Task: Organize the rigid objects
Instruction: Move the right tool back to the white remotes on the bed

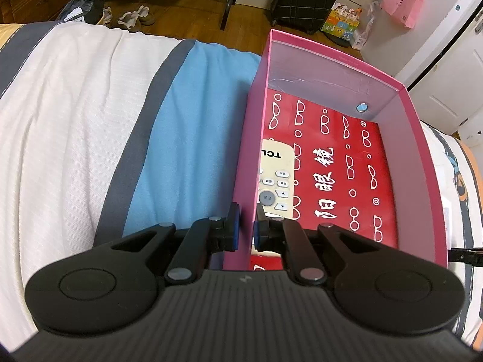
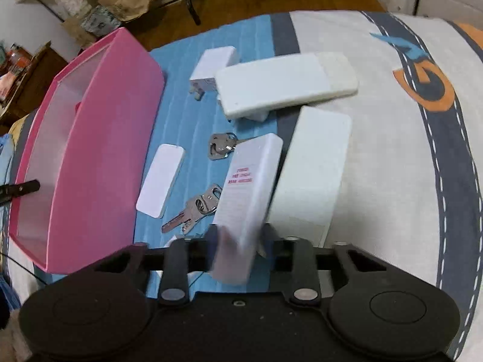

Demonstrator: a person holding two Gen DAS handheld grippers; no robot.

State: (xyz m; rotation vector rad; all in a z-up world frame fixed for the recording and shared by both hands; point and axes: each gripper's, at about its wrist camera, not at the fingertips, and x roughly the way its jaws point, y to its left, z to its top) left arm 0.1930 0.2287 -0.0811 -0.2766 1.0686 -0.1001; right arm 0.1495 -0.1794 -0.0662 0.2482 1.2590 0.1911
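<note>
Striped bedspread in white, grey and blue across both views, filling the left half of the left wrist frame and the right half of the right wrist frame. Pink box on the bed, right of centre in the left wrist view, open-topped, with a red sheet printed with white spectacles lining its floor and a cream TCL remote control lying inside against the left wall. Same box at the left of the right wrist frame. Left gripper at lower centre, jaws closed tight on the box's left wall, one pad outside, one inside. On the blue stripe right of the box, in the right wrist view, loose white pieces: long white case at upper centre, overlapping a white plug adapter to its left; large white block right of centre; slim white box with red print, blurred, leaning against that block; small flat white piece left of centre. Right gripper at lower centre, the near end of the slim box between its jaws; pad contact too blurred to tell. Two bunches of keys, one above, one below, between the flat piece and the slim box.
</note>
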